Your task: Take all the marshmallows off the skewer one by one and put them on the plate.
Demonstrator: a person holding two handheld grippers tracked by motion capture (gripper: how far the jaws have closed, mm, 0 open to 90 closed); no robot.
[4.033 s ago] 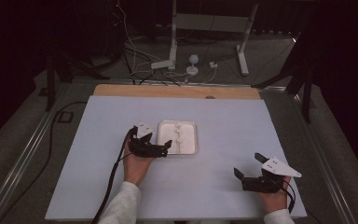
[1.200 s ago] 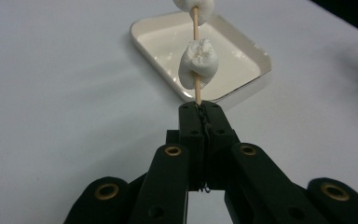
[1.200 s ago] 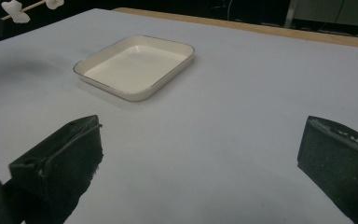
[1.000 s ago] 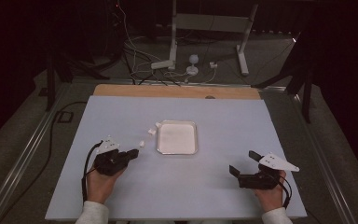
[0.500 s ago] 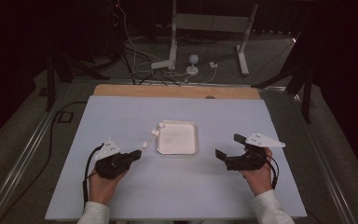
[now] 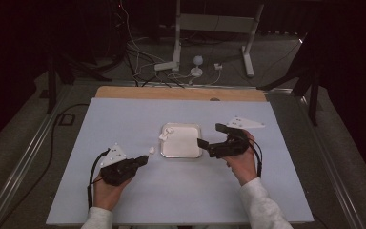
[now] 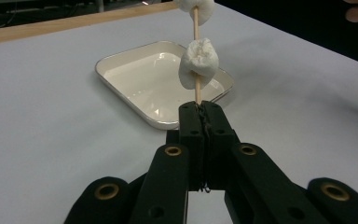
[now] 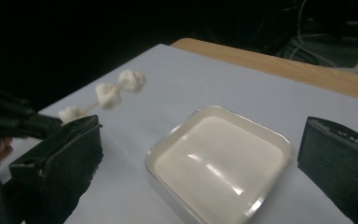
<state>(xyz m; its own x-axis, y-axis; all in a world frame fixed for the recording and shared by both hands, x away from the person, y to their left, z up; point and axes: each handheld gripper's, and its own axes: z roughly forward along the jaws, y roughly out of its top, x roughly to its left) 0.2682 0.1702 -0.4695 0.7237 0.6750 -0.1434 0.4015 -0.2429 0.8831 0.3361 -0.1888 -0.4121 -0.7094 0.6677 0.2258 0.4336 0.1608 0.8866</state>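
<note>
Left tongs (image 6: 140, 161) clamped tight on the bare near end of a thin wooden skewer (image 7: 197, 88), jaws pressed together around it in the left gripper view. Skewer threaded with white marshmallows (image 7: 199, 63): one just beyond the jaw tips, another higher up at the top edge of that view, three countable from the right gripper view (image 8: 108, 95). In the high view, held low over the pale counter (image 6: 124, 119), at its front left, with the skewer slanting forward and to the right toward the near left corner of the tray (image 6: 200, 129); farthest marshmallows (image 6: 166, 133) over or touching that corner, contact not clear. Tray white, shallow, square with rounded corners, lying flat at the counter's middle, nothing resting on its floor. Right tongs (image 6: 208, 140) spread wide, gripping nothing, held in a hand at the tray's right side, jaws pointing left toward it; in the right gripper view (image 8: 200, 172) the two black jaws standing far apart with the tray's near corner between them, no pad touching its rim. White sleeves visible at both wrists at the counter's front edge.
</note>
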